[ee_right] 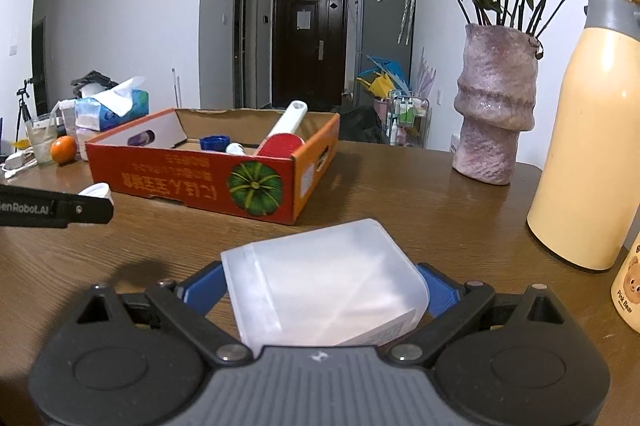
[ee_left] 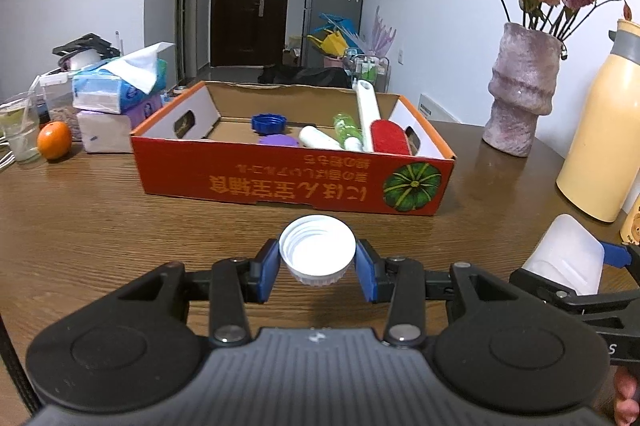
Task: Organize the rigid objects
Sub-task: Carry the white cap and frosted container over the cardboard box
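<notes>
Both grippers hold an item above the wooden table (ee_left: 100,226), in front of the red cardboard box (ee_left: 296,182)

The left gripper (ee_left: 317,264) clamps a white screw cap (ee_left: 317,254), open side up, between its blue pads; the right gripper (ee_right: 320,290) grips a frosted plastic container (ee_right: 324,282) tilted on its side. The box already contains a blue lid (ee_left: 268,123), a purple lid (ee_left: 279,140), a white bottle (ee_left: 320,138), a green bottle (ee_left: 347,130) and a red lint roller (ee_left: 388,136). A pink vase (ee_left: 520,94) and a yellow flask (ee_left: 600,130) stand to the right
</notes>
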